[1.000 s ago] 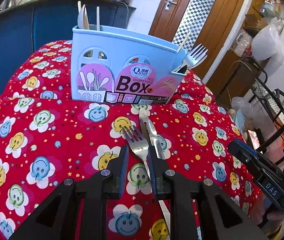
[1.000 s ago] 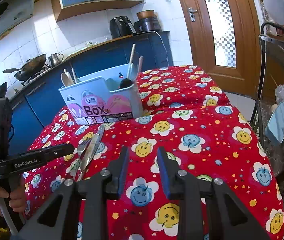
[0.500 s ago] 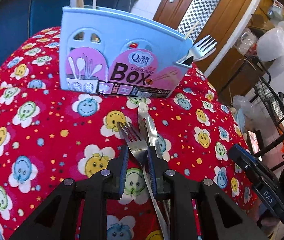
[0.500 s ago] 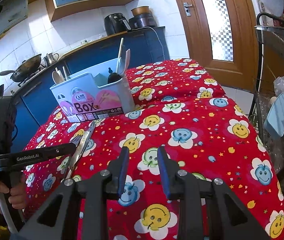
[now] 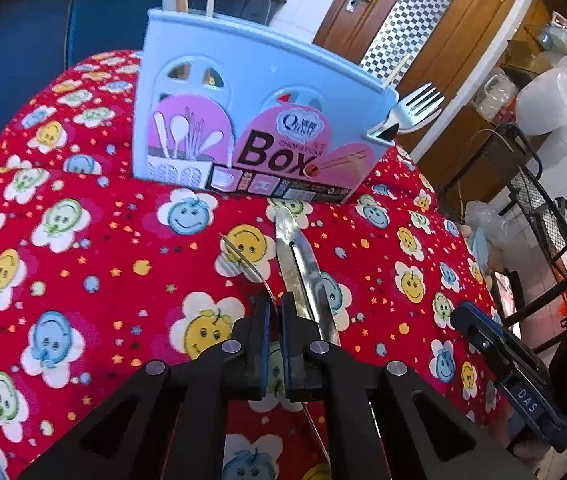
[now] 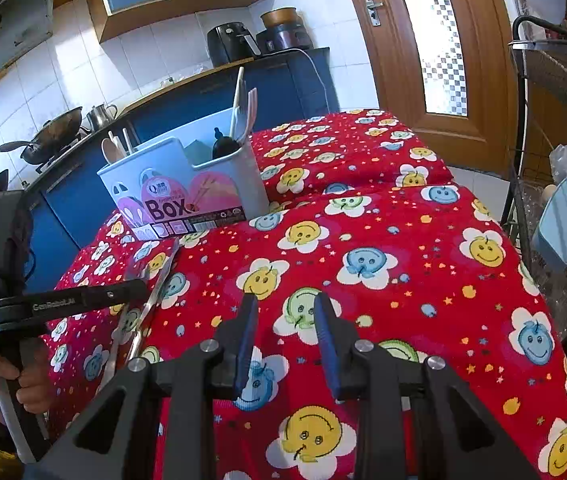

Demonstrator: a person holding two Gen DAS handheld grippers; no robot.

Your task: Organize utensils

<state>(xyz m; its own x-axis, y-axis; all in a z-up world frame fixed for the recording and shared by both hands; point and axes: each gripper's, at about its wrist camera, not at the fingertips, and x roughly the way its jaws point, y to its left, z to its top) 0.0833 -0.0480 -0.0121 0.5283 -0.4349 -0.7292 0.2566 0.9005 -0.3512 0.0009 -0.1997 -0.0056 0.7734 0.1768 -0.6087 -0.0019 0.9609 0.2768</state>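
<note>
A light blue utensil box (image 5: 251, 120) stands on the red smiley tablecloth (image 5: 83, 264); a fork (image 5: 415, 110), spoons and chopsticks stick out of it. It also shows in the right wrist view (image 6: 187, 184). My left gripper (image 5: 275, 312) is shut on a metal fork (image 5: 251, 264), now turned on edge and lifted off the cloth. A table knife (image 5: 303, 268) lies on the cloth just right of it, tip toward the box. In the right wrist view the left gripper (image 6: 83, 300) sits over the knife (image 6: 159, 280). My right gripper (image 6: 285, 316) is open and empty above the cloth.
A blue kitchen counter (image 6: 203, 96) with pans and appliances runs behind the table. A wooden door (image 6: 435, 40) is at the back right. A wire rack (image 6: 555, 80) and bags stand to the right of the table edge.
My left gripper has closed on the fork and lifted it, turning it on edge and moving closer to the box. The knife stays on the cloth. The right gripper has barely moved.
</note>
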